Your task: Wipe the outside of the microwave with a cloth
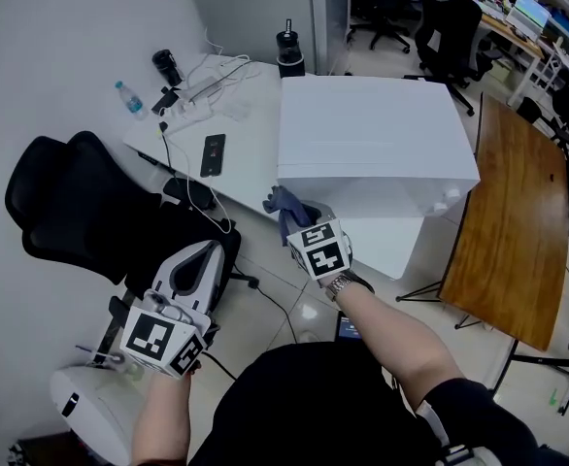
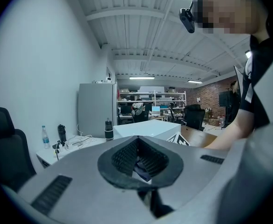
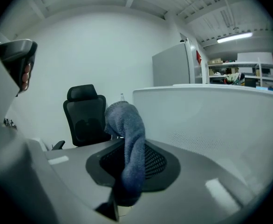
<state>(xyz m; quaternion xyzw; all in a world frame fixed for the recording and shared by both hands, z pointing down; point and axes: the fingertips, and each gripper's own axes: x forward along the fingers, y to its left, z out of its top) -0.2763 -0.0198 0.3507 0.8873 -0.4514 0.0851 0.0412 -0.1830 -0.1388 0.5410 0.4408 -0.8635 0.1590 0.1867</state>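
Right gripper (image 1: 302, 223) grasps the blue cloth (image 1: 284, 205) at the near-left edge of the white microwave (image 1: 372, 134), with square markers on its cube (image 1: 321, 250). Left gripper (image 1: 205, 255) hangs released beside the black chair (image 1: 71, 202), with open floor (image 1: 265, 265) between them.

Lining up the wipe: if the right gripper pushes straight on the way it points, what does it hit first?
Most likely the microwave: the cloth held in the right gripper leads, aimed at the white wall near its edge. Depth is unclear; slightly off, it would miss toward the chair.
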